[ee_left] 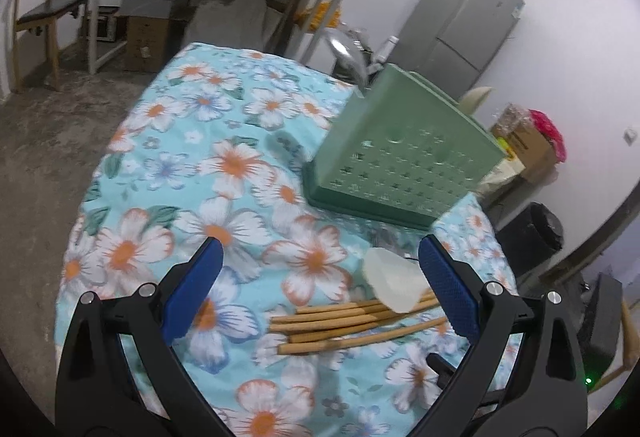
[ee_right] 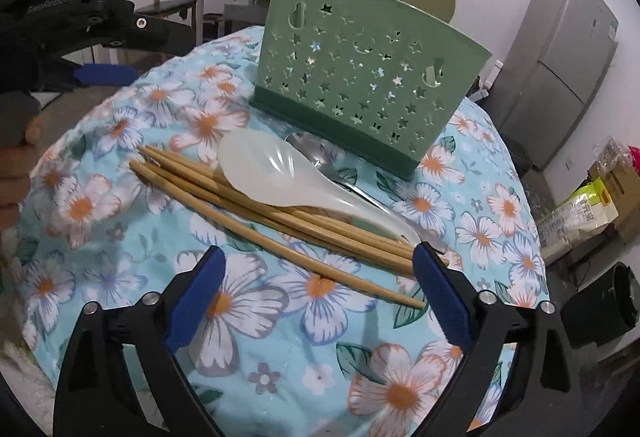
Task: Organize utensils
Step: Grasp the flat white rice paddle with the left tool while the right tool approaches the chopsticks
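Gaping R claw (ee_right: 318,279) over chopsticks (ee_right: 256,213), nr caddy (ee_right: 360,77)

Light-green utensil holder (ee_right: 360,77) with star cutouts on a darker green base, tan bamboo chopsticks (ee_right: 256,209), translucent white spoon (ee_right: 280,177), counter cloth (ee_right: 120,165) light blue with white-and-orange flowers, grippers black with blue pads (ee_right: 196,297).
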Tool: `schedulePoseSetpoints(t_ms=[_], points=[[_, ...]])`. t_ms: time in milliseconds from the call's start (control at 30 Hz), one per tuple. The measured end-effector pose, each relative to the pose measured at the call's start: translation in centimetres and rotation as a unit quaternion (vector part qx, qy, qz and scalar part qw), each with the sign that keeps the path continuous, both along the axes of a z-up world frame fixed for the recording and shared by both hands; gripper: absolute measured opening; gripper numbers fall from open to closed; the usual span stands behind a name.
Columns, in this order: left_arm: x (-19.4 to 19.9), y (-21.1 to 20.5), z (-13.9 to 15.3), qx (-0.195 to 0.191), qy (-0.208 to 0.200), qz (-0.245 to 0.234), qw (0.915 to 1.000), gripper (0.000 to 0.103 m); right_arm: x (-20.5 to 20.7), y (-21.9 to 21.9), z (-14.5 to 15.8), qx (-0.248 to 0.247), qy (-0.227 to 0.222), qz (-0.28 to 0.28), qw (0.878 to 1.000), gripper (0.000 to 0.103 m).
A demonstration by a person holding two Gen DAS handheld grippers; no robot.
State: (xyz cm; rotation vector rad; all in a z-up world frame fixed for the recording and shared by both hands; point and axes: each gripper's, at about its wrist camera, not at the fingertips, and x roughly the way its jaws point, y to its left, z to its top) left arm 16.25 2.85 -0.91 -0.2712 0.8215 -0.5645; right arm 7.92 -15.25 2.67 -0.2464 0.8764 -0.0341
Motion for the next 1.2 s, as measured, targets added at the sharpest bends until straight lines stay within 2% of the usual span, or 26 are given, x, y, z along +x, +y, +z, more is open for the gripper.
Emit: schedulePoseSetpoints(t_ms=[67,133,300,367,500,700,933,1033,1200], points=[[-0.2,-0.6,0.1,-0.011,0.0,-0.022,0.9997,0.093,0.1,-0.5,0.1,0.006,-0.001,-0.007,1.0,0.087],[-0.3,-1.3,0.0,-0.023,0.004,-0.047,0.9986,0.086,0.0,-0.9,0.2,0.012,-0.001,-0.017,1.0,0.083],[0.0,-3.4,-1.1,-0.03,0.041,-0.088,0.9948,0.061,0.1,-1.8,-0.4,0.033,0.008,-0.032,0.999,0.079],[0.4,-4.2,-1.8,-0.029,0.06,-0.096,0.9931,0.058,-0.1,-1.9,-0.6,0.038,0.011,-0.034,0.999,0.079],[1.5,-5.0,-3.4,-0.023,0.102,-0.095,0.99,0.044,-0.2,-2.1,-0.8,0.046,0.01,-0.035,0.998,0.078],[2.6,-6.0,-5.2,-0.021,0.143,-0.103,0.9842,0.033,0.1,-2.5,-1.0,0.056,0.011,-0.037,0.998,0.076],[3.2,-6.5,-6.5,-0.013,0.151,-0.092,0.9842,0.02,0.2,-2.9,-1.3,0.065,0.011,-0.042,0.997,0.071],[3.4,-6.2,-6.7,-0.023,0.149,-0.084,0.9849,0.01,0.2,-3.0,-1.4,0.068,0.012,-0.043,0.997,0.07],[3.2,-5.3,-5.9,-0.049,0.14,-0.078,0.9858,0.005,0.1,-3.0,-1.3,0.068,0.008,-0.043,0.997,0.067]])
